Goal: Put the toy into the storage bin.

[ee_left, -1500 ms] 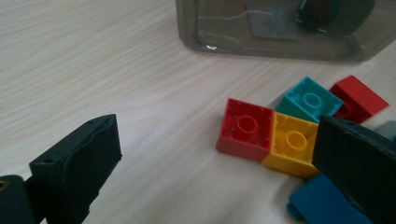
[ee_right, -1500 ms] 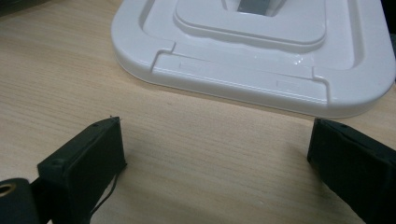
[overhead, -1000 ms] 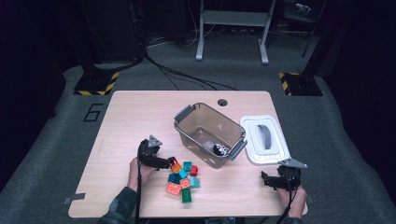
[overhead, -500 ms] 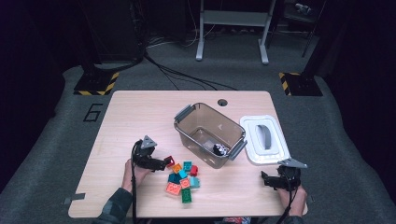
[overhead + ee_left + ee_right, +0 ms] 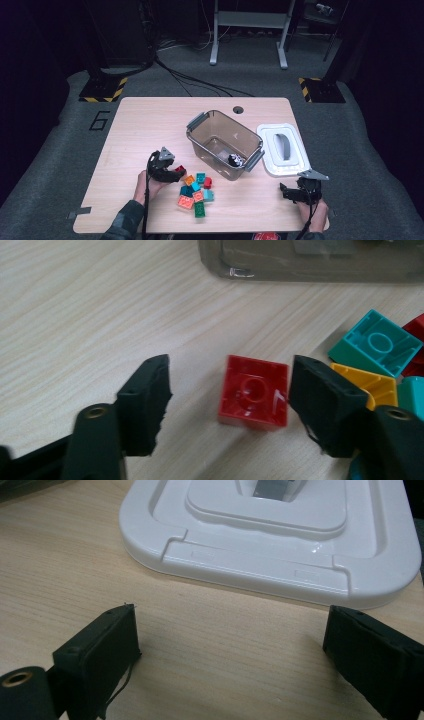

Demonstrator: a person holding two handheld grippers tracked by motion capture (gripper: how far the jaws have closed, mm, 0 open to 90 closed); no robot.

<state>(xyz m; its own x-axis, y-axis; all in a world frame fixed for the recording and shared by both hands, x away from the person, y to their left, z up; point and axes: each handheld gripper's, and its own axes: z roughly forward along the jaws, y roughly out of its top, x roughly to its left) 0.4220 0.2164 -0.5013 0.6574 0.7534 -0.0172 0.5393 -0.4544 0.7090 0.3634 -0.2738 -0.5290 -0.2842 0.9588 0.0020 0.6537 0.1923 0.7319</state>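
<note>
Left tongs (image 5: 227, 400) just closing around small red plastic brick (image 5: 254, 398), right pad touching, left pad still apart; brick flat on pale wooden surface (image 5: 75, 300), near front edge, beside heap of coloured bricks (image 5: 196, 192). Right tongs (image 5: 230, 645) spread wide, empty, before white plastic lid (image 5: 280, 540).
</note>
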